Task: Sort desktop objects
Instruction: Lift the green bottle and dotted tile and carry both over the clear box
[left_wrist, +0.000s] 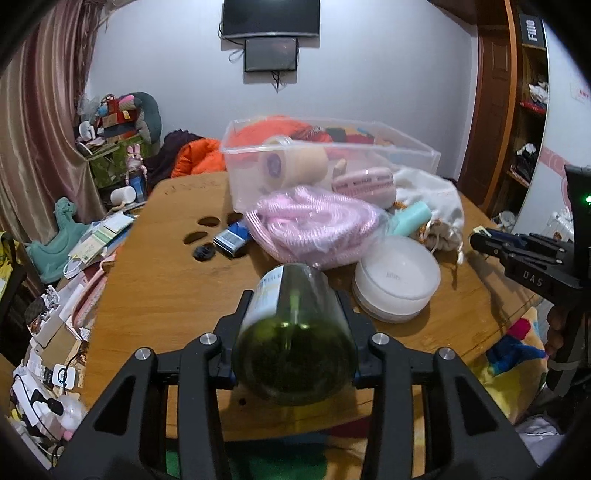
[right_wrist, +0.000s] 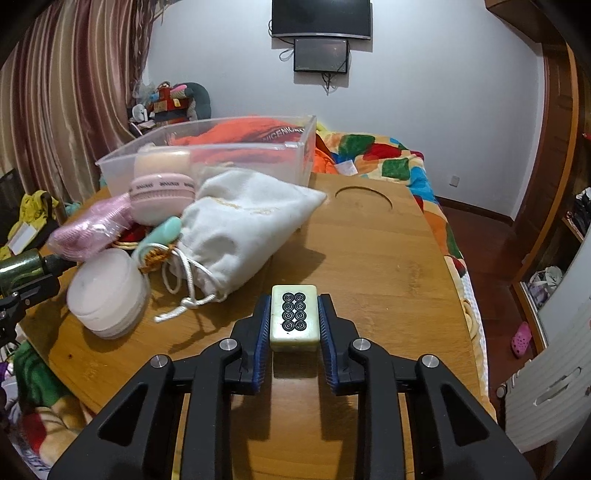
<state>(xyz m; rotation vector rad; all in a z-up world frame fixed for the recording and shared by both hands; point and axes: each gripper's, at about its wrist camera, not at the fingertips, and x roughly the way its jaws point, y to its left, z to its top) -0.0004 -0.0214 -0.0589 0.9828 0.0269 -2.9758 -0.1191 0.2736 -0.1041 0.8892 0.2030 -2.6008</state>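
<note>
My left gripper (left_wrist: 295, 306) is shut on a dark green glass bottle (left_wrist: 295, 332) with a pale label, held lying along the fingers above the wooden table (left_wrist: 166, 295). My right gripper (right_wrist: 294, 310) is shut on a cream mahjong tile (right_wrist: 294, 319) with eight black circles, just above the table (right_wrist: 369, 266). The right gripper also shows at the right edge of the left wrist view (left_wrist: 480, 238). A clear plastic bin (left_wrist: 328, 162) stands at the table's far side and holds a beige roll (left_wrist: 291, 164).
On the table lie a pink bagged bundle (left_wrist: 314, 225), a pink round case (left_wrist: 365, 184), a white drawstring pouch (right_wrist: 243, 221), a white round jar (left_wrist: 397, 277), a teal tube (left_wrist: 410, 218) and a blue box (left_wrist: 232, 238). Clutter lies on the floor at left (left_wrist: 66, 288). A bed with a colourful blanket (right_wrist: 388, 158) lies beyond.
</note>
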